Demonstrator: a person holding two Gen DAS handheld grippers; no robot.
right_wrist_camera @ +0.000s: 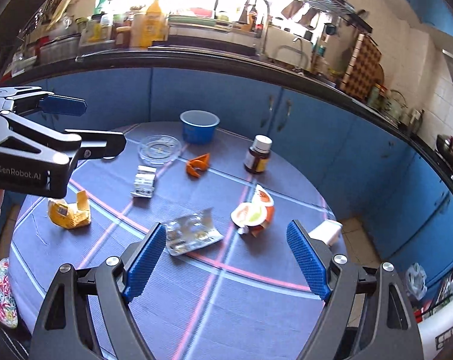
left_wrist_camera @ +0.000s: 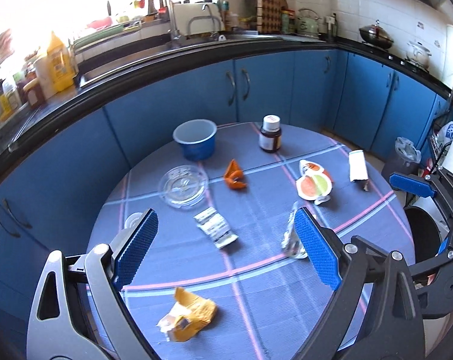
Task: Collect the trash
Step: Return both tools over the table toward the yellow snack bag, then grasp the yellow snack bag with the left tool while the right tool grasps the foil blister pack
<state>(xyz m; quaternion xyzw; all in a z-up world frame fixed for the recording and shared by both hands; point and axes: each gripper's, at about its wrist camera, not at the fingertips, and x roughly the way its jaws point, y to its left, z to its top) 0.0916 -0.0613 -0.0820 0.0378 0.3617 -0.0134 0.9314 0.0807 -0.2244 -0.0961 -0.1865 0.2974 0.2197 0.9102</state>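
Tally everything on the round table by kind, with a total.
Crumpled wrappers and packets: 6 (yellow, silver, printed white, orange, fruit pouch, white packet)
Blue bowl: 1
Glass dish: 1
Brown bottle: 1
Total: 9

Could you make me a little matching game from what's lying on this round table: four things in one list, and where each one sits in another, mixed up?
Things:
1. Blue plastic bucket
2. Brown glass bottle with white cap
3. Crumpled yellow paper wrapper
4. Clear glass dish

Places:
A. Near edge, beneath the left gripper
B. Far edge, by the blue cabinets
C. Just left of the bucket
D. Right of the curled orange peel

Pairs: 1-B, 2-D, 3-A, 4-C
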